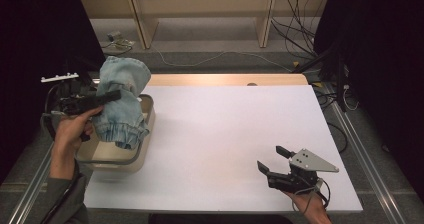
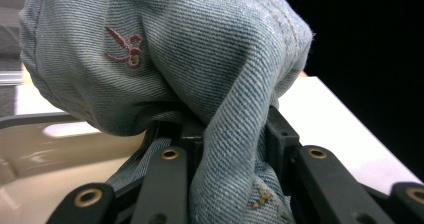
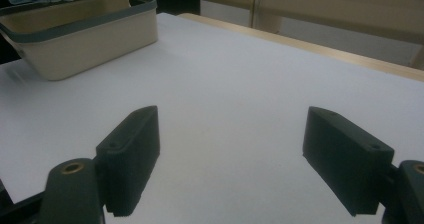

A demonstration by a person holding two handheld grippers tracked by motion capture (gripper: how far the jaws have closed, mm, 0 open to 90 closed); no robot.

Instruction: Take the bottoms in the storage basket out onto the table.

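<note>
Denim garment (image 1: 121, 100) clamped in left gripper (image 1: 111, 97) above beige basin (image 1: 142, 149), not yet lowered; right gripper (image 1: 274, 159) open, idle on surface (image 1: 220, 134).

The jeans (image 2: 210, 49) are showing faded, woven denim cloth. The tub (image 3: 85, 39) is looking like smooth, slightly glossy plastic. The table (image 1: 225, 134) is looking matt.
</note>
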